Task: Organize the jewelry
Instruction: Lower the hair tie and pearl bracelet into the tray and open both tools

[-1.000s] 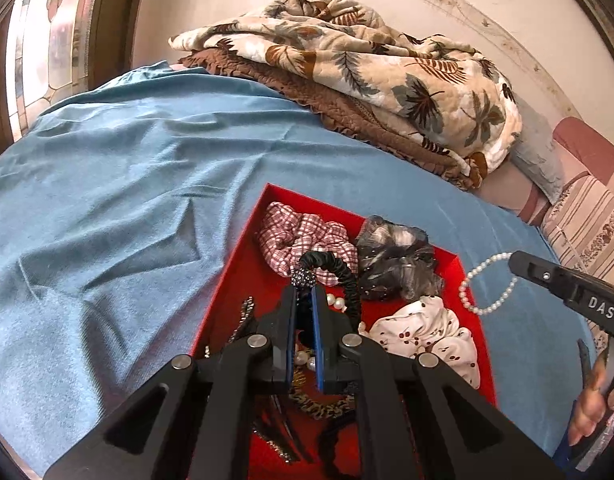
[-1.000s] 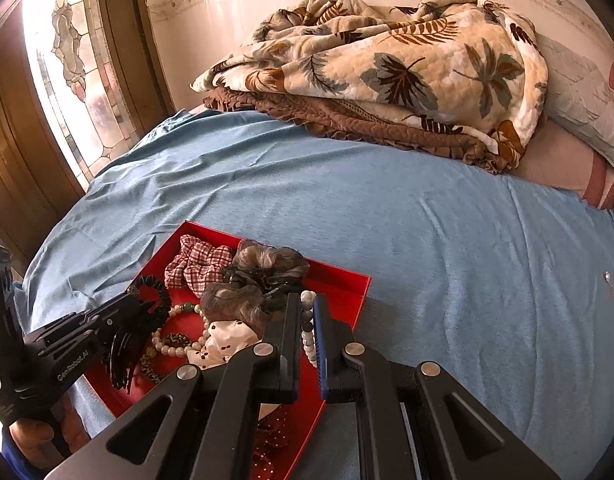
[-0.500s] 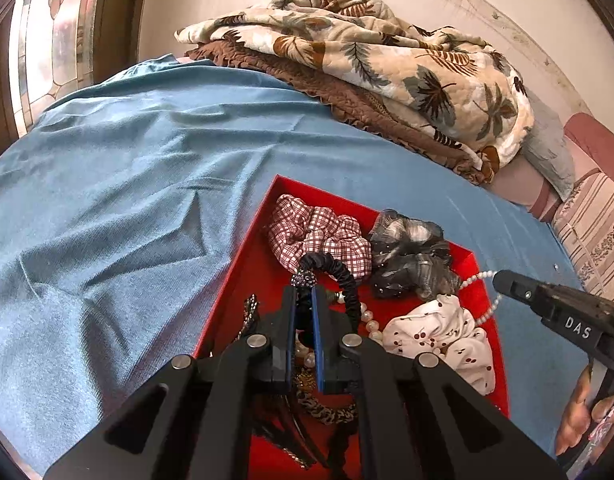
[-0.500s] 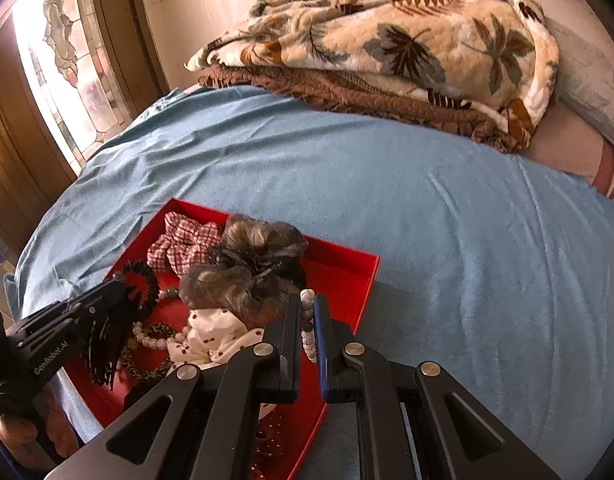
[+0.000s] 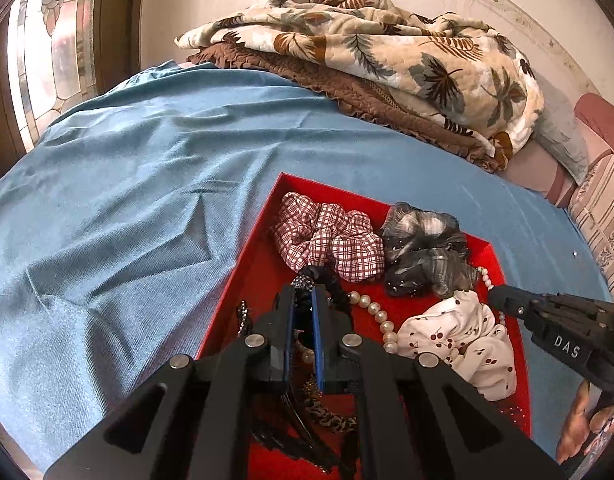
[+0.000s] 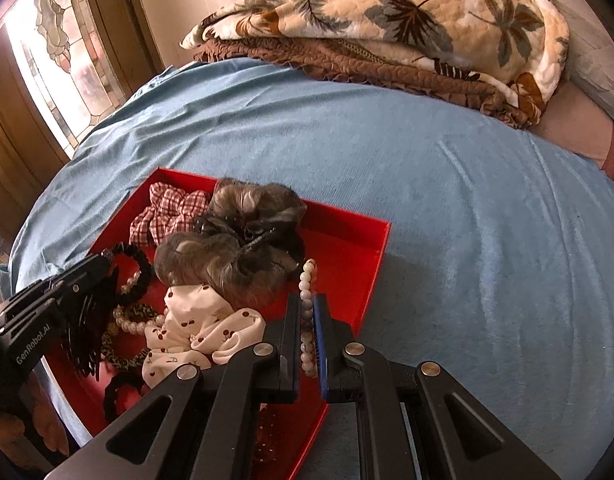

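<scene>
A red tray point(image 5: 263, 264) is seen on a bed covered with a blue sheet point(image 5: 127, 200). The left gripper point(image 5: 303, 300) is held low over the near part of the tray, its jaws drawn narrow and clamped on a black hair tie point(image 5: 327, 280) with a sparkly bead. The right gripper point(image 6: 307, 312) is held at the tray's right side, its jaws nearly closed on a pearl necklace point(image 6: 307, 280), whose beads are strung between the fingertips and trail across the tray floor. Inside the tray, a red checked scrunchie point(image 5: 327, 236) is placed at the far end, a grey scrunchie point(image 5: 423, 252) just beside it, and a white cherry-print scrunchie point(image 5: 463, 340) nearer, touching the pearls. A leopard-print band point(image 6: 127, 320) and a black claw clip point(image 6: 87, 340) are seen near the left gripper. A leaf-patterned quilt point(image 5: 387, 52) is piled at the far end of the bed.
</scene>
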`<action>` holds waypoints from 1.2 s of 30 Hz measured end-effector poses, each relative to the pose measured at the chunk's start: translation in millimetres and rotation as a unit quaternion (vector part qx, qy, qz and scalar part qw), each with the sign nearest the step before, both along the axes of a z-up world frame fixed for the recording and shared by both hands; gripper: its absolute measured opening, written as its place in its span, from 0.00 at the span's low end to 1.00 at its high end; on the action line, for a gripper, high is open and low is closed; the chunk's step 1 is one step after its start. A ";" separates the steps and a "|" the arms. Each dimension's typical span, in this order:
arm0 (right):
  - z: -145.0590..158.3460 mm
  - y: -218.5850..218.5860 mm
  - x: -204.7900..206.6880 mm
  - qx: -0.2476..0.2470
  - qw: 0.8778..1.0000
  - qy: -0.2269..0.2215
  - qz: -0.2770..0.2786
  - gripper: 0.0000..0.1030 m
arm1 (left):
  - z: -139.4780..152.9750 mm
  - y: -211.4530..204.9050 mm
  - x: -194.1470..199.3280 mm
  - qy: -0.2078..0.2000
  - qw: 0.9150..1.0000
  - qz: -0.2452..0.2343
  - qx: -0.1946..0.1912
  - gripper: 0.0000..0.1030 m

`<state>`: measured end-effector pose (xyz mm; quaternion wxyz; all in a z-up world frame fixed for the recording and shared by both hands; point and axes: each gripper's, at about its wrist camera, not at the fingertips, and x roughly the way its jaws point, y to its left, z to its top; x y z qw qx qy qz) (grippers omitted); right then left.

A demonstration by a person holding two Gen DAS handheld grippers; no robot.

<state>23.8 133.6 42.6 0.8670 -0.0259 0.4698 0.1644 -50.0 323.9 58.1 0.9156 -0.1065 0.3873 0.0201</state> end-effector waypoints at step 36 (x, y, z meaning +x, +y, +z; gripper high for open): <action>-9.6 2.4 -7.7 -0.016 1.000 0.010 -0.008 0.09 | 1.1 -5.3 -0.2 -0.002 1.000 -0.005 0.001 0.25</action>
